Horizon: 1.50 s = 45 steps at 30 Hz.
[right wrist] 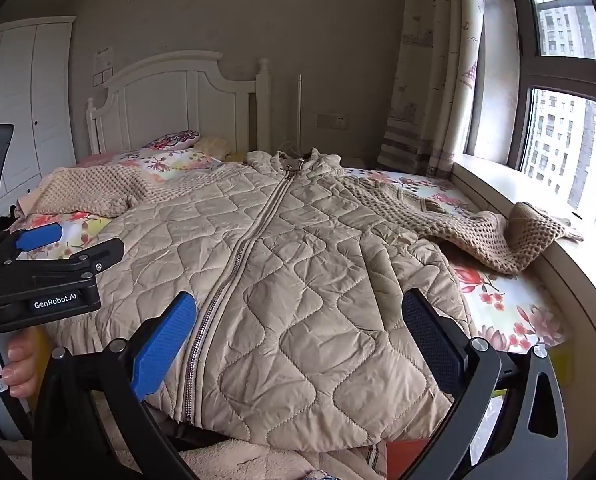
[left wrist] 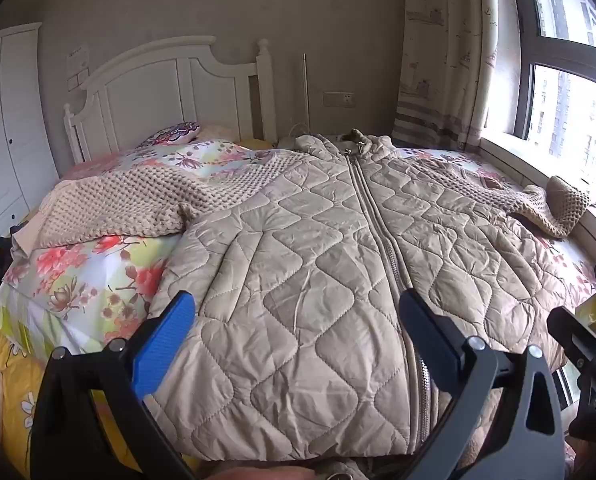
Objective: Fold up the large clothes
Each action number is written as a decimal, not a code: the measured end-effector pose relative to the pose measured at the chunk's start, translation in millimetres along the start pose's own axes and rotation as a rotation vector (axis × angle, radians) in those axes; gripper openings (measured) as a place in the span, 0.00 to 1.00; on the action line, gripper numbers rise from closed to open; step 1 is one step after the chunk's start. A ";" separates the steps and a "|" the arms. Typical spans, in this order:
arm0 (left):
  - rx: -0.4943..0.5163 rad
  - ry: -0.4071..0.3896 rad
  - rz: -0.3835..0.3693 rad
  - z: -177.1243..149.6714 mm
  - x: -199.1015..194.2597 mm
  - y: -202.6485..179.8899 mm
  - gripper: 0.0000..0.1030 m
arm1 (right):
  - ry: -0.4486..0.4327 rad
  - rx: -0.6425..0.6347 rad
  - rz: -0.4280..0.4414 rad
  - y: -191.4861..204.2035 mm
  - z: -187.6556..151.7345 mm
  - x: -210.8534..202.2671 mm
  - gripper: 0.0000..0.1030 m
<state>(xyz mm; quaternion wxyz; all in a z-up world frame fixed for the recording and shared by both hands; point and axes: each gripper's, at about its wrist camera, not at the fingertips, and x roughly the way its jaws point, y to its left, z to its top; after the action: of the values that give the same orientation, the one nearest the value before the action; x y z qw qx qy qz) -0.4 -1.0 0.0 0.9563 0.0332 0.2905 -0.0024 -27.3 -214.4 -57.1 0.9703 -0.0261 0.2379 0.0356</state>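
Left wrist view shows the quilted jacket (left wrist: 317, 280) spread zipped on the bed (left wrist: 86, 280), both tongs (left wrist: 298, 340) (right wrist: 298, 344) spread empty above its hem; pinch a knit sleeve (left wrist: 118, 208) first, folding inward.

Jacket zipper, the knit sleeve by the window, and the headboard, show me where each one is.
Jacket zipper (left wrist: 371, 216): left wrist view, mid-length on the teeth.
Knit sleeve (right wrist: 493, 236): right wrist view, forearm near the sill.
Headboard (left wrist: 146, 92): left wrist view, white centre panel.
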 end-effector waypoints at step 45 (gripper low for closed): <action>-0.034 0.026 0.008 -1.4 2.9 11.9 0.98 | 0.048 0.012 0.035 1.3 -3.5 7.2 0.96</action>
<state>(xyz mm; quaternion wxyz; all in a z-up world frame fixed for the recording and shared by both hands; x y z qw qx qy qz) 1.5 11.0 -2.0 0.9528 0.0183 0.3029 0.0067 -22.7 -213.0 -63.5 0.9637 -0.0169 0.2616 0.0506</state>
